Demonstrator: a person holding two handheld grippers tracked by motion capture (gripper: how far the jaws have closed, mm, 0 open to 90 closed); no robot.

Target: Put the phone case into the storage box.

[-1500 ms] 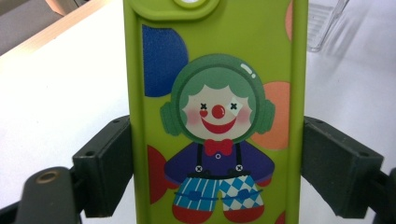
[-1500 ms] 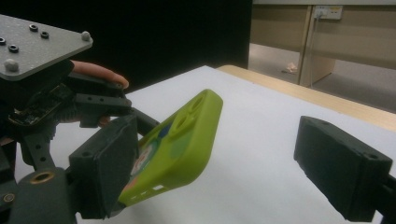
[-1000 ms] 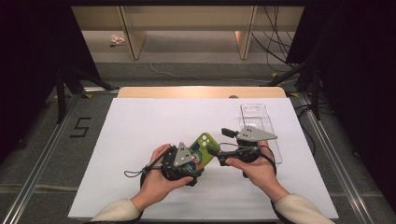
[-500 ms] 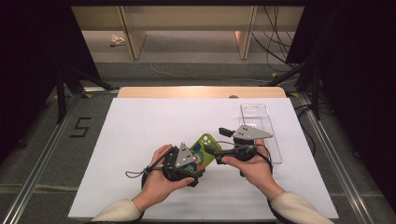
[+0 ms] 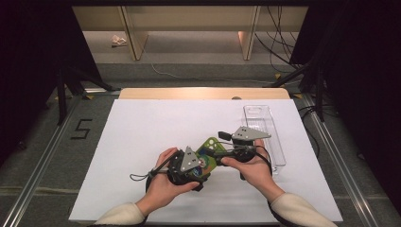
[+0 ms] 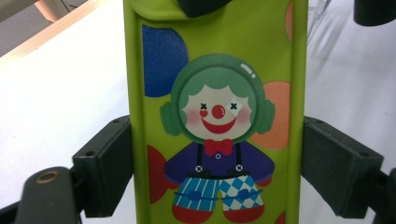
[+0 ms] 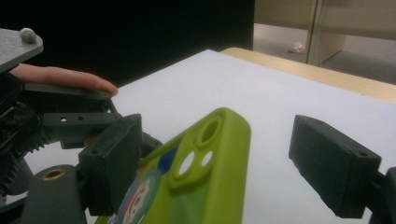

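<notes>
Here the green clown phone case point(image 6: 215, 112) sits clamped between the left gripper point(image 5: 189, 166) pads. Its camera end pokes between the right gripper point(image 7: 224, 163) jaws, which have just been closing, apparently not yet pressing. Otherwise the hands look unmoved.

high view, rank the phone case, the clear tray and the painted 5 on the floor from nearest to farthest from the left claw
1. green phone case: clamped in the left claw, mid-table.
2. clear tray: on the table's right side, beyond the right hand.
3. painted 5: on the floor, off the table's left edge.
</notes>
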